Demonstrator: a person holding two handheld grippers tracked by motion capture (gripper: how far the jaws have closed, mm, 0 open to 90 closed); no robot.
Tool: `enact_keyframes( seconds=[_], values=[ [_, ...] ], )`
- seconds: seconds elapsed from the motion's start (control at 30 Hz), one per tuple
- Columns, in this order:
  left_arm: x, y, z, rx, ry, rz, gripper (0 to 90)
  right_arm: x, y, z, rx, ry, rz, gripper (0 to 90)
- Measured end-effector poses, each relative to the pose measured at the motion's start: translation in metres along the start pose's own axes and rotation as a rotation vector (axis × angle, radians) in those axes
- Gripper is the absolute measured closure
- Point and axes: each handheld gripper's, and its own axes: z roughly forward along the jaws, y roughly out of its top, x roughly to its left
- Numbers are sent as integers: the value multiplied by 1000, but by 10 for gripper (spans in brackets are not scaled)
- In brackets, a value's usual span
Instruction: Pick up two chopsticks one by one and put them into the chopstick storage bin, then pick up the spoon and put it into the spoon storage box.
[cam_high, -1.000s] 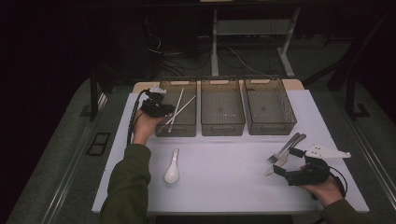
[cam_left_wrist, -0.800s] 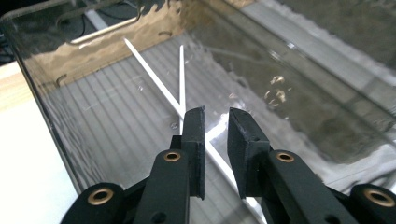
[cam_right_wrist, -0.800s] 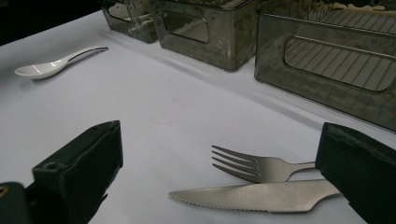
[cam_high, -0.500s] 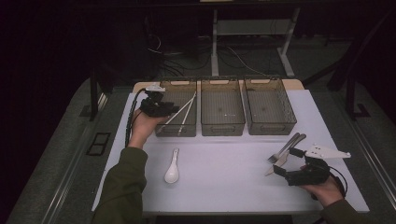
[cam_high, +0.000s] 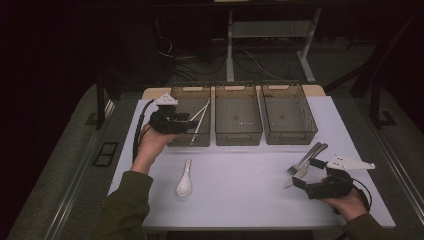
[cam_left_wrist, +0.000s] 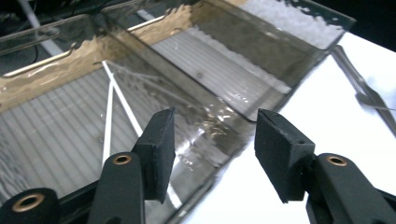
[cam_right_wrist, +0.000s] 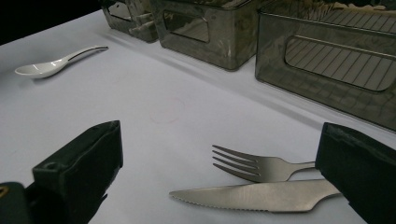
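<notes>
My left gripper (cam_high: 188, 123) hovers open over the front of the left bin (cam_high: 182, 95), with nothing between its jaws. In the left gripper view the gripper (cam_left_wrist: 212, 156) looks down at two white chopsticks (cam_left_wrist: 111, 108) lying on that bin's ribbed floor; from above the chopsticks (cam_high: 201, 117) lean across the bin. My right gripper (cam_high: 306, 173) rests low at the table's right front, wide open. A metal fork (cam_right_wrist: 254, 165) and a serrated knife (cam_right_wrist: 252, 196) lie between its jaws (cam_right_wrist: 219, 177), untouched. A white ceramic spoon (cam_high: 184, 181) lies on the white mat.
Three smoky plastic bins stand in a row at the back: left, middle (cam_high: 238, 116) and right (cam_high: 289, 115); the latter two look bare inside. The white mat (cam_high: 240, 190) covers the table. The fork and knife (cam_high: 305, 160) lie in front of the right bin.
The chopsticks have shifted slightly right and settled in the left bin. The left gripper stays over the bin's front. The right gripper has not moved.
</notes>
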Motion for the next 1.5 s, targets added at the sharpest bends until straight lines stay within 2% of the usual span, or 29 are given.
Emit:
enact_keyframes(
  seconds=[0.2, 0.37, 0.77, 1.0, 1.27, 1.33, 1.4, 1.5],
  values=[
    [-20, -8, -9, -24, -23, 16, 407, 0, 0, 0, -1, -1, 0, 7],
    [-33, -22, -15, -46, -32, 23, 386, 0, 0, 0, -1, 0, 0, 7],
    [-49, -58, -19, -22, -7, 35, 358, 1, 0, -1, -1, -1, -6, 7],
    [-52, -83, -21, 12, 12, 39, 359, 1, 0, 0, -1, -1, -6, 7],
    [-49, -102, -20, 36, 33, 27, 377, 1, 0, -1, -2, -1, -7, 7],
    [-46, -104, -19, 48, 49, 33, 399, 1, 0, -1, -3, -1, -7, 7],
    [-44, -105, -17, 47, 63, 14, 437, 1, 0, -1, -3, 0, -8, 7],
    [-39, -107, -14, 72, 90, 6, 503, 1, 0, -1, 0, 0, -9, 7]
  ],
)
